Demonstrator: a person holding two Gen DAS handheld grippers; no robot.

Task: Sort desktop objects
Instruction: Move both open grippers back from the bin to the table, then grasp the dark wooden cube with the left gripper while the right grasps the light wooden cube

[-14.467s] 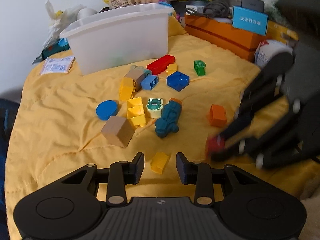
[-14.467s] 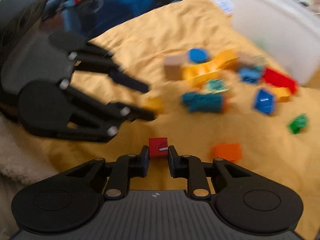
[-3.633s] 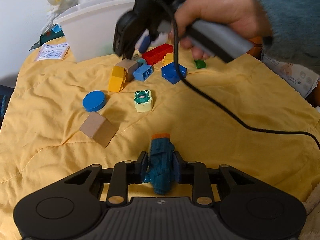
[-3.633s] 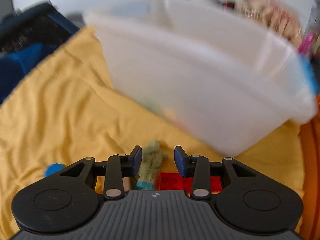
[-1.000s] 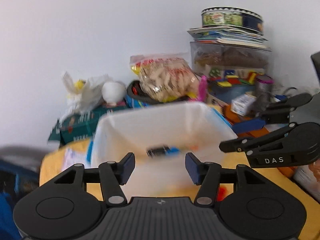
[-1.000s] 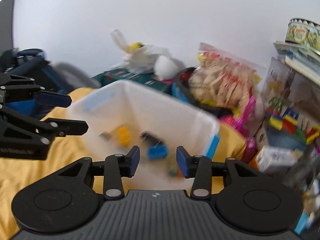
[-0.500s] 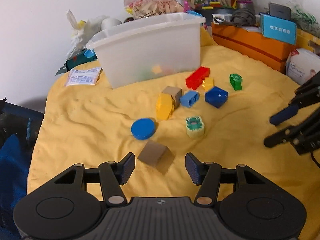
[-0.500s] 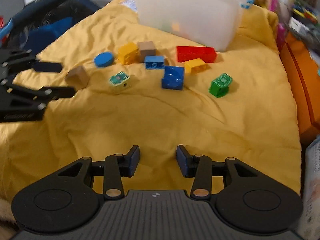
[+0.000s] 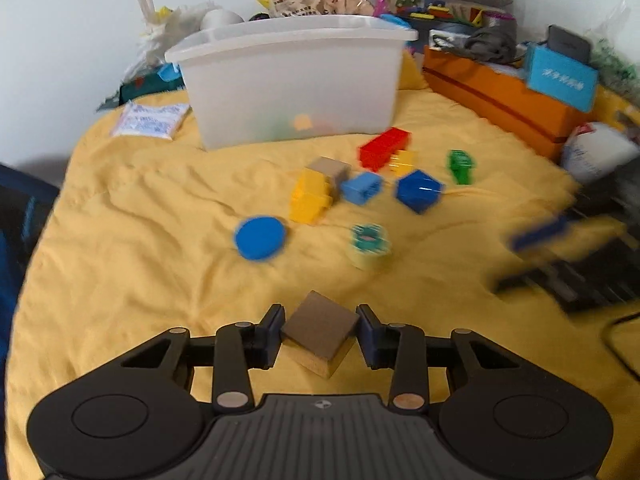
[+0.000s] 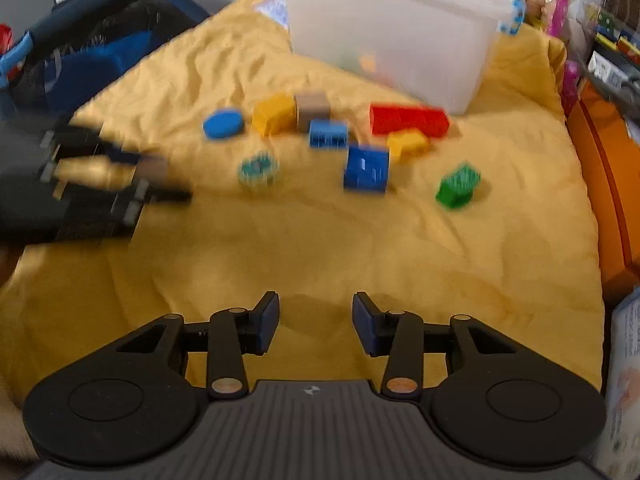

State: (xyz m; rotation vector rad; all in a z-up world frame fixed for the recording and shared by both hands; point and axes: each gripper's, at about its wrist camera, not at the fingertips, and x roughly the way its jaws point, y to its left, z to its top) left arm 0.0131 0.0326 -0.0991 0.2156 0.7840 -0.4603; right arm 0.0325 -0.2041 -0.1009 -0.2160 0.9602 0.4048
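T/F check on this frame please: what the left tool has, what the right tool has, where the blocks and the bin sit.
1. The left tool has a brown wooden cube between its fingers. True; its jaws have just been closing and the pads now meet the cube's sides.
2. The right tool holds the green block. False; nothing is between its open fingers, and the green block lies on the yellow cloth.
3. The blue disc is inside the white bin. False; it lies on the cloth in front of the bin.
4. The red brick lies near the bin's front wall. True.
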